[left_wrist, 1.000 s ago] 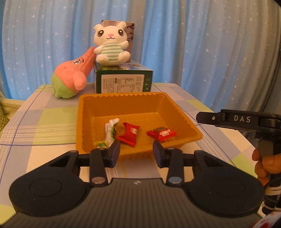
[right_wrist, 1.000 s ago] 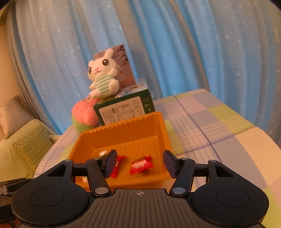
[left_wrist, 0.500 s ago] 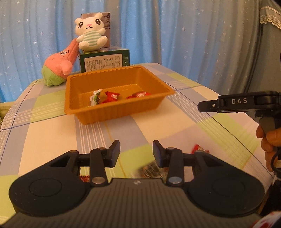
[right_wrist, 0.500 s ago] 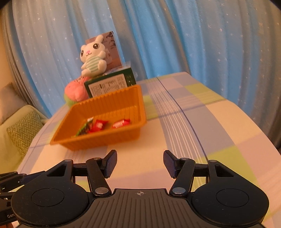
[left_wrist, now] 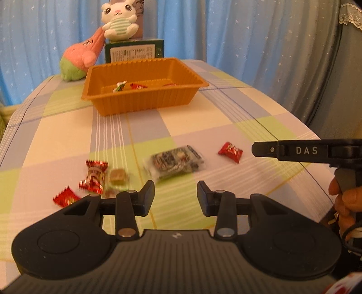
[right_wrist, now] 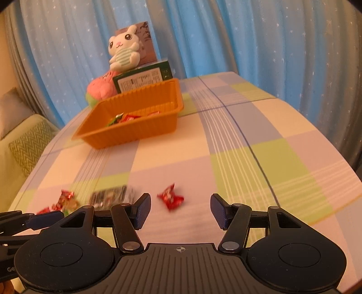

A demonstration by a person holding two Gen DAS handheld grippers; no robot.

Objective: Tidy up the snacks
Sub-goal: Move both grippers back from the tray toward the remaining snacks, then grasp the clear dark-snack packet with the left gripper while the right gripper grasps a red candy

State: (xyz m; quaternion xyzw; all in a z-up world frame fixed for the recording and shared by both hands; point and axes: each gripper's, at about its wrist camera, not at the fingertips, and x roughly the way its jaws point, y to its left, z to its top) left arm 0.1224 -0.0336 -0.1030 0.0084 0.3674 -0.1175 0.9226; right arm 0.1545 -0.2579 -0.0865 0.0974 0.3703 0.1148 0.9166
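While we hold both tongs over the near end of the checked tabletop point(left_wrist: 194, 126), the scene reads:

Left gripper point(left_wrist: 175, 197): our jaws stand apart, nothing between them.
Right gripper point(right_wrist: 180, 209): our jaws are spread wider, also bare.
Red candy point(right_wrist: 170, 198): lies on the cloth just ahead of our right jaws, untouched.
Clear dark packet point(left_wrist: 176, 164): lies just ahead of our left jaws, near the front edge.
Foil-wrapped sweets point(left_wrist: 96, 177): a small cluster toward the near left corner.
Orange tray point(left_wrist: 144, 103): well apart, toward the far edge; three wrapped snacks point(left_wrist: 120, 86) lie inside.
Green box point(left_wrist: 133, 52): behind the tray, a white bunny plush point(left_wrist: 118, 20) on top.
Pink plush point(left_wrist: 79, 57): leans beside the box.
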